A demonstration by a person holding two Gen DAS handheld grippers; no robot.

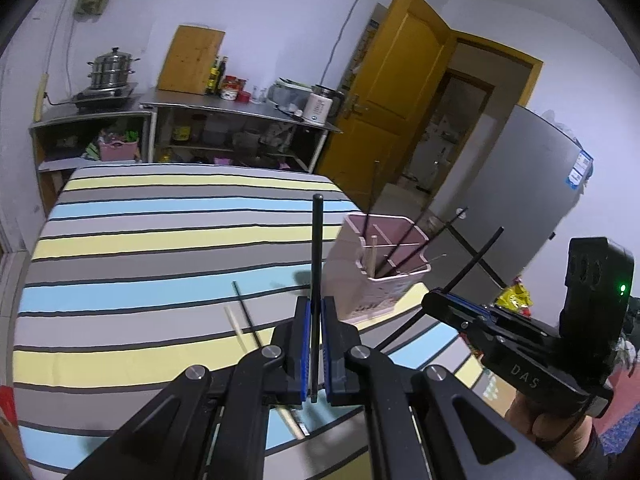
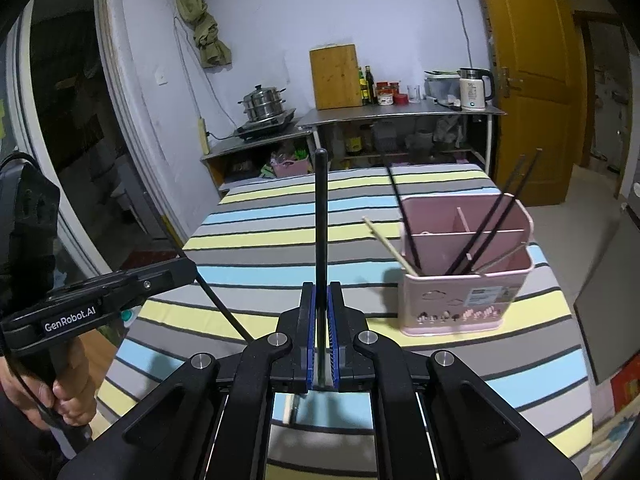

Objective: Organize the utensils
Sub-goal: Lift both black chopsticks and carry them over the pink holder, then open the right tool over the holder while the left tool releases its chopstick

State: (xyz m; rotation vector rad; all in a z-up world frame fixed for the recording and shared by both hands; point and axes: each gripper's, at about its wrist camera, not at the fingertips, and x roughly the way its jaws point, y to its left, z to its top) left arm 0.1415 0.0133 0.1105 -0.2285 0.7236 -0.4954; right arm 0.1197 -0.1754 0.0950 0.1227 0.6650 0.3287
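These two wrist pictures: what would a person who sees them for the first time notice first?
Probably the two black chopsticks, one clamped upright in the left gripper and one in the right gripper, each in the middle of its own view. Next comes the pink holder on the striped tablecloth, right of the right gripper, with several black chopsticks and a pale wooden one leaning in it. Two more chopsticks lie loose on the cloth, left of the left gripper.
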